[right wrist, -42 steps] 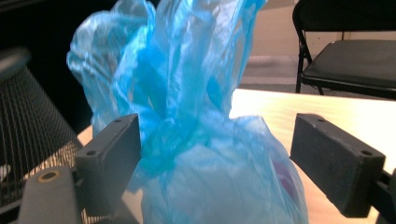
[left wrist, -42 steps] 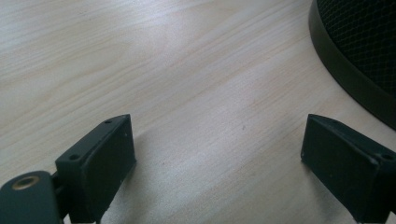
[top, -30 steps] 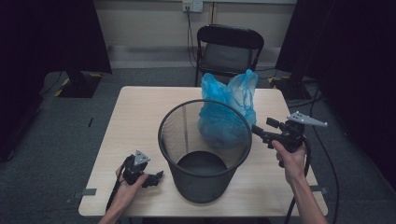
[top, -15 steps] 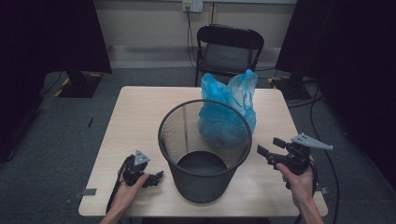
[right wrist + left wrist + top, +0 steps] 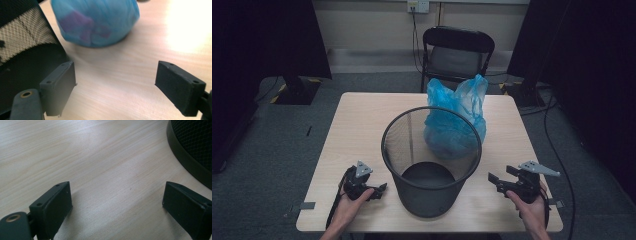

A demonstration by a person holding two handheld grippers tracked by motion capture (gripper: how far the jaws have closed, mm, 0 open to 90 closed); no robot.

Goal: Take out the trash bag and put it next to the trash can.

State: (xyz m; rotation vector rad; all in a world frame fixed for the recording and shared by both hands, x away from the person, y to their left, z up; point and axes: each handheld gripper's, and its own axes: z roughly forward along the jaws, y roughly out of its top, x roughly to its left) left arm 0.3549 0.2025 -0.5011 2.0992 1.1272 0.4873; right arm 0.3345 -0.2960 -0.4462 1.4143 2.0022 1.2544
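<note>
High view, nearest edge first: the left gripper (image 5: 379,189) rests on the table (image 5: 362,125) just left of the black mesh wastebasket (image 5: 431,160), jaws spread wide with nothing between them. Across the basket, the right gripper (image 5: 495,180) sits in the person's hand, jaws likewise wide and empty. Behind the basket, touching its far rim, stands the blue plastic bag (image 5: 457,120) (bulging, top knotted). Beyond the table, a black folding chair (image 5: 458,52).
</note>
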